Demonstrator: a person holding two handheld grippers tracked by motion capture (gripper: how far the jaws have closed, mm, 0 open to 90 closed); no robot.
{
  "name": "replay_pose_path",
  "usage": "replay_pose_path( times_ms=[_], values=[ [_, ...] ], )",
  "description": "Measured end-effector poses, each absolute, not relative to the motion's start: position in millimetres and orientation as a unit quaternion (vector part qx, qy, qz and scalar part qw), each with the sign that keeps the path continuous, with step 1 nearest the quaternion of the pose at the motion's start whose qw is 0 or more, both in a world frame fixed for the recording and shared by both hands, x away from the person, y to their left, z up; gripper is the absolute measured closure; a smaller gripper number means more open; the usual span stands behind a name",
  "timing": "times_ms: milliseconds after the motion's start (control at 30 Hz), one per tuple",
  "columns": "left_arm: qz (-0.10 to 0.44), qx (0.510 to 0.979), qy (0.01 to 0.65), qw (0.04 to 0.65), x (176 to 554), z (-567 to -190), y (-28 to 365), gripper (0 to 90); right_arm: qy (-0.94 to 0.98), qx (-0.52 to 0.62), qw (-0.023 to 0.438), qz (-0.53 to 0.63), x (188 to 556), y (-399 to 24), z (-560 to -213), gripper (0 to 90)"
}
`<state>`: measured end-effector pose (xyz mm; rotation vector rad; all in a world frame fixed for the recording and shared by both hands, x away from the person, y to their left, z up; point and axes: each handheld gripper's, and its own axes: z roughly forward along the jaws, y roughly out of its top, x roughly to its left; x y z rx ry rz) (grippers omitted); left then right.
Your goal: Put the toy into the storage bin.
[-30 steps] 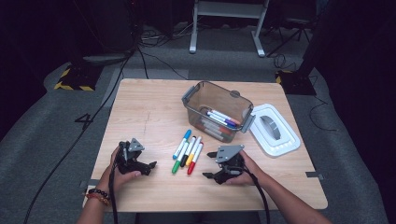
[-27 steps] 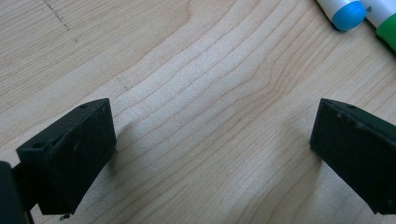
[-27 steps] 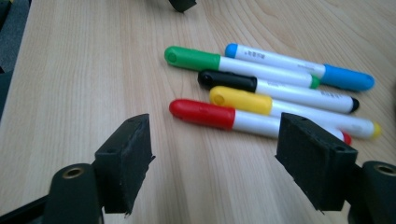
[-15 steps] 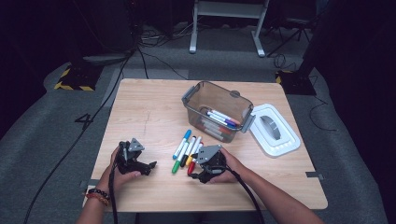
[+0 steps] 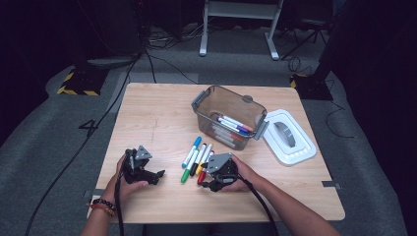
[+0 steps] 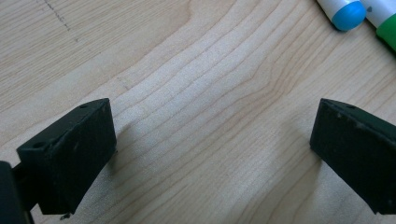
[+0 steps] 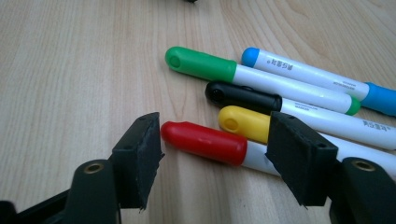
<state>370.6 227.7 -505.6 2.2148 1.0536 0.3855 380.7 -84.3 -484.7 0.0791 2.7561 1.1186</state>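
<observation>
Right claw [image 7: 212, 154] is down on the desk [image 5: 147, 118] with its jaws straddling the red-capped marker [image 7: 205, 141]; they've just been narrowing in but there's a gap on both sides, so no grip yet. That marker is the nearest of a little row lying side by side: yellow-capped marker [image 7: 245, 122] touching it, then the black one [image 7: 243, 96], the green one [image 7: 201, 64] and the blue one [image 7: 251, 56], with the clear bin [image 5: 228, 118] of more markers further back and its white lid [image 5: 290, 137] beside it. Left claw [image 5: 158, 174] sits well apart to the left, jaws spread wide over bare wood and holding nothing.
</observation>
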Motion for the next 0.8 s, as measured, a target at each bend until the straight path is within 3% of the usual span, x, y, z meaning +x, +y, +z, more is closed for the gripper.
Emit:
replay_pose_path(
  times_ms=[300, 400, 600, 700, 800],
  values=[
    [0.148, 0.846, 0.398, 0.323, 371.2, -505.5, 228.1, 0.5, 0.932, 0.026, 0.054, 0.357, 382.4, -86.4, -491.4, 42.2],
    [0.148, 0.845, 0.398, 0.323, 371.1, -505.6, 228.0, 0.5, 0.933, 0.031, 0.033, 0.357, 382.0, -93.2, -491.0, 52.7],
    [0.147, 0.846, 0.399, 0.323, 371.1, -505.5, 228.0, 0.5, 0.932, 0.037, -0.005, 0.36, 381.2, -111.5, -490.7, 65.2],
    [0.146, 0.846, 0.399, 0.323, 371.0, -505.5, 228.0, 0.5, 0.934, 0.019, 0.0, 0.356, 375.8, -118.6, -490.0, 64.6],
    [0.149, 0.846, 0.399, 0.323, 371.1, -505.5, 228.0, 0.5, 0.936, 0.01, 0.002, 0.352, 372.5, -118.7, -490.0, 55.3]
  ],
)
